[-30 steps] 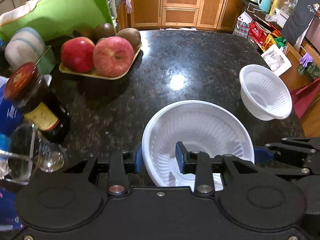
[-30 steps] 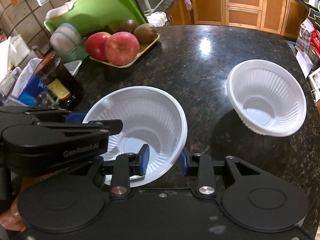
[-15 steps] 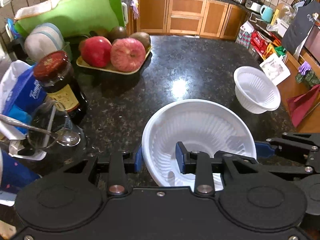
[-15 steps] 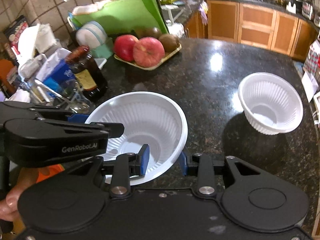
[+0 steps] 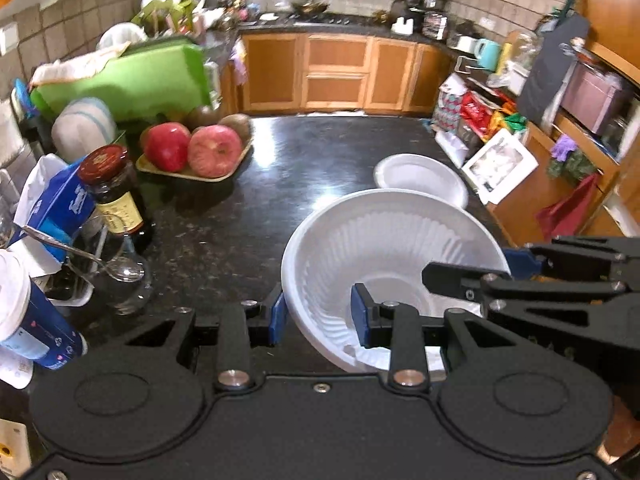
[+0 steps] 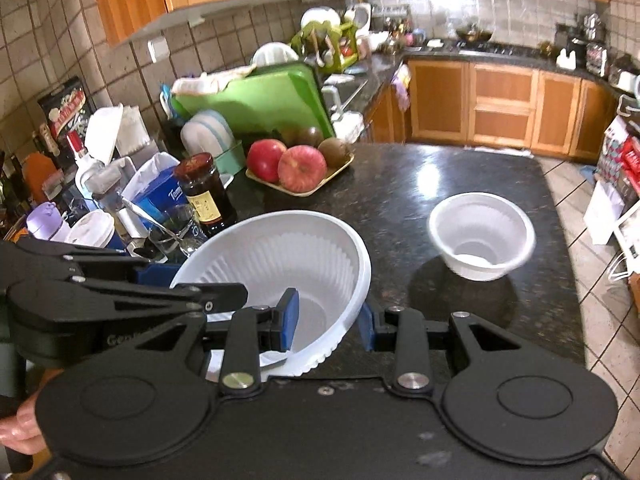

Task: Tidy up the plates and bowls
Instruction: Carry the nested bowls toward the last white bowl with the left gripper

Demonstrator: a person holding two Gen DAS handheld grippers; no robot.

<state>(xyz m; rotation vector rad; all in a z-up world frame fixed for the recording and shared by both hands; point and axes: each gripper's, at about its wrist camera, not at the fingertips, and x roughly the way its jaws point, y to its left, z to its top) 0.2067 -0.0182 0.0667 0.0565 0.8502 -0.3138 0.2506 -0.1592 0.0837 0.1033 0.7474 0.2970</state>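
A large white ribbed bowl [image 5: 384, 248] hangs tilted above the black granite counter [image 5: 300, 160], held at two sides. My left gripper [image 5: 319, 314] grips its near left rim, one pad outside and one inside; its jaws are closing on the wall. My right gripper [image 6: 327, 324] is shut on the opposite rim of the same large bowl [image 6: 280, 256]. Each gripper shows in the other's view, the right gripper [image 5: 516, 264] at the right and the left gripper [image 6: 160, 276] at the left. A smaller white bowl [image 6: 480, 236] stands on the counter [image 6: 440, 176] beyond, also visible as the small bowl [image 5: 420, 178].
A tray of apples and kiwis [image 5: 192, 152] sits at the back left, beside a dark jar [image 5: 116, 196], a glass with a spoon [image 5: 116, 268] and a green cutting board [image 5: 132, 80]. The counter's edge drops to the floor right of the small bowl. A person's hand [image 6: 20, 432] shows low left.
Both grippers have risen and drawn back with the large bowl, which now tilts more. The small bowl and the fruit tray look farther off and more of the kitchen shows.
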